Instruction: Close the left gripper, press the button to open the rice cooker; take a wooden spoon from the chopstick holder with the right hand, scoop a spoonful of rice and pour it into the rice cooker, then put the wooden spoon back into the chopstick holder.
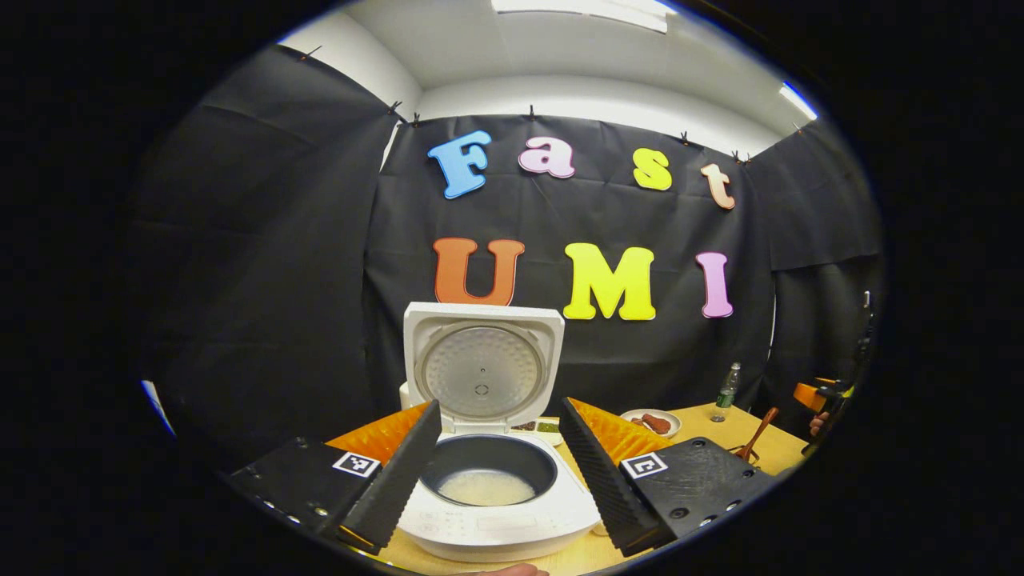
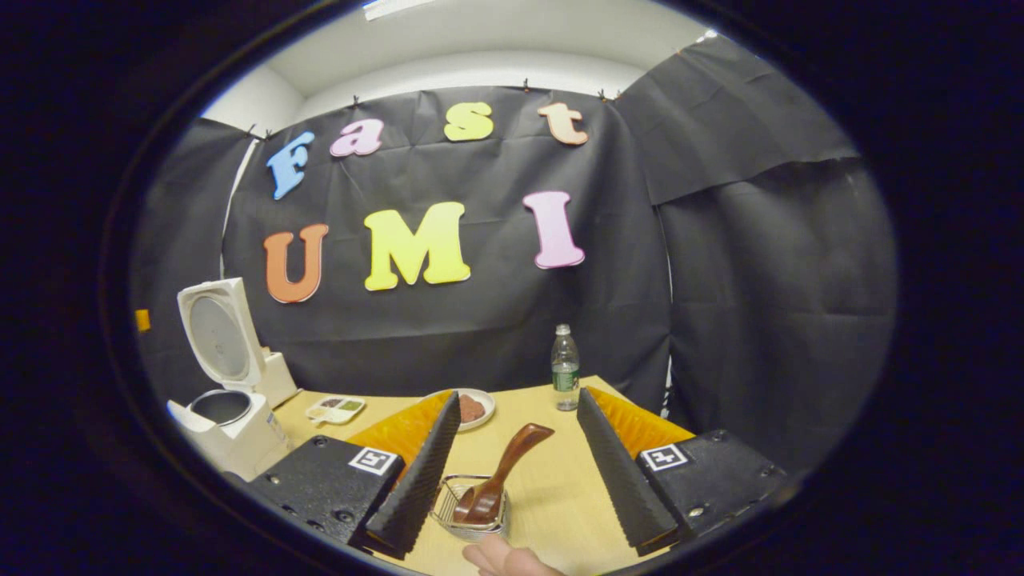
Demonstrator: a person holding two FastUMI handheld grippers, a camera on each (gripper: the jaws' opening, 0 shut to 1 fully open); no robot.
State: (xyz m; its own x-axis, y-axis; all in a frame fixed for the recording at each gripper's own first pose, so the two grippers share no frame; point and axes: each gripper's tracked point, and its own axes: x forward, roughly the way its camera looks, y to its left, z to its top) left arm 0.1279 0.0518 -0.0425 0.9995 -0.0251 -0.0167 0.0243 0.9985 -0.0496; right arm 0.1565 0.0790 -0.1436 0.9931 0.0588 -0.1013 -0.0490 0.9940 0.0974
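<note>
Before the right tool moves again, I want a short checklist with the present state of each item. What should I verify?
1. Rice cooker lid is open: ok, it stands upright behind the pot.
2. Rice is in the inner pot: ok, a pale layer covers the bottom.
3. Wooden spoon is in the chopstick holder: ok, bowl down, handle leaning out.
4. Right tool is open and holds nothing: ok, the spoon sits between its fingers, apart from both.
5. Left tool is open and free: ok.
6. Rice container for scooping: cannot tell where it stands.
</note>
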